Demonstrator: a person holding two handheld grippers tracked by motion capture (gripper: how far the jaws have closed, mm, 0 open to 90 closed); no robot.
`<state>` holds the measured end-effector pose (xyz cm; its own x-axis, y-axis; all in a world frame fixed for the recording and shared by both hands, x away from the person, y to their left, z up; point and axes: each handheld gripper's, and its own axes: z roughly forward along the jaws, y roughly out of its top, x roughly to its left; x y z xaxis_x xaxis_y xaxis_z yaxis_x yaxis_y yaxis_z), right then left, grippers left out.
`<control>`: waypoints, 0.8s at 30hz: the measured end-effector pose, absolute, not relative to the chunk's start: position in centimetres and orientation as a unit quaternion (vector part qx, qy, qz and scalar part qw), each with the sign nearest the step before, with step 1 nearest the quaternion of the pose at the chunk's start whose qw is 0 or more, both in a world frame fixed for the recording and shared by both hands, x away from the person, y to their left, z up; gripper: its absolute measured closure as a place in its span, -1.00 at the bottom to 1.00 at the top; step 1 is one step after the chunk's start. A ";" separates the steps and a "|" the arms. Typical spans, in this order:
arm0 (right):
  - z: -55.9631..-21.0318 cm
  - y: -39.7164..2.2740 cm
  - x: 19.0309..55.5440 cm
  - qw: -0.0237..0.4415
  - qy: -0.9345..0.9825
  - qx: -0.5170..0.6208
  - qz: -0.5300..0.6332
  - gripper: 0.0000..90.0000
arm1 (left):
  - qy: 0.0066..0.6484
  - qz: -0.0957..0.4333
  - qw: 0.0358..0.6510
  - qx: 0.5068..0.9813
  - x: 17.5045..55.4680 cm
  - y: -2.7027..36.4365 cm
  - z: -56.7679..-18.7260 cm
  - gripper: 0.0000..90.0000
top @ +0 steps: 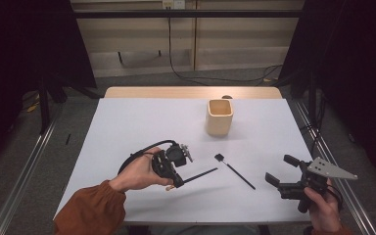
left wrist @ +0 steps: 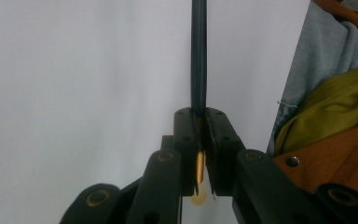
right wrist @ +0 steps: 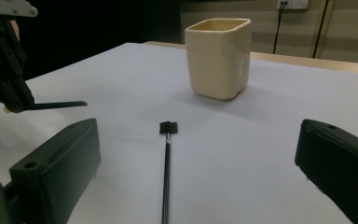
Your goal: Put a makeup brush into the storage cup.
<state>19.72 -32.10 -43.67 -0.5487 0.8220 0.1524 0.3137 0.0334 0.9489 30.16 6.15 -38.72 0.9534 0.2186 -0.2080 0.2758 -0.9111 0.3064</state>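
1. left gripper (top: pixel 178 178) low over the near-left part of the white worktop (top: pixel 127 127), fingers pinched narrow on one end of a thin dark stick (top: pixel 200 175); seen in the left gripper view as a dark shaft (left wrist: pixel 198 56) running straight out from between the closed pads, with a yellowish bit at the held end.
2. held stick roughly level just above the worktop, free end pointing toward the middle; whether the tip touches the surface, cannot tell.
3. right gripper (top: pixel 281 172) at the near-right edge, fingers spread wide and holding nothing; wide gap plain in the right gripper view, with black fingers (right wrist: pixel 56 168) at either side.
4. second tool, a thin black brush (top: pixel 235 170) with a small square head, lying flat on the worktop between the two grippers, head toward the cup; in the right gripper view lying straight ahead of the open fingers (right wrist: pixel 167 158), untouched.
5. cream square cup (top: pixel 220 117) upright farther back, well apart from both tools; nothing seen sticking out of it.
6. judged progress: early. one stick picked up, not yet in the cup; brush still to be gripped; most likely both left to be dropped into the cup.
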 end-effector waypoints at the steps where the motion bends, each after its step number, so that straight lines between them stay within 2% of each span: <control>1: -43.6 -32.1 19.7 0.231 0.680 0.418 0.556 -1.00 | 0.136 -0.084 0.178 0.971 30.1 6.2 -38.8 0.87; 8: -43.2 -31.8 19.8 0.239 0.681 0.406 0.561 -1.00 | 0.112 -0.079 0.174 0.975 30.0 6.8 -38.8 0.87; 24: -39.2 -30.7 22.2 0.258 0.682 0.348 0.589 -1.00 | 0.123 -0.073 0.188 0.972 29.7 7.1 -38.4 0.87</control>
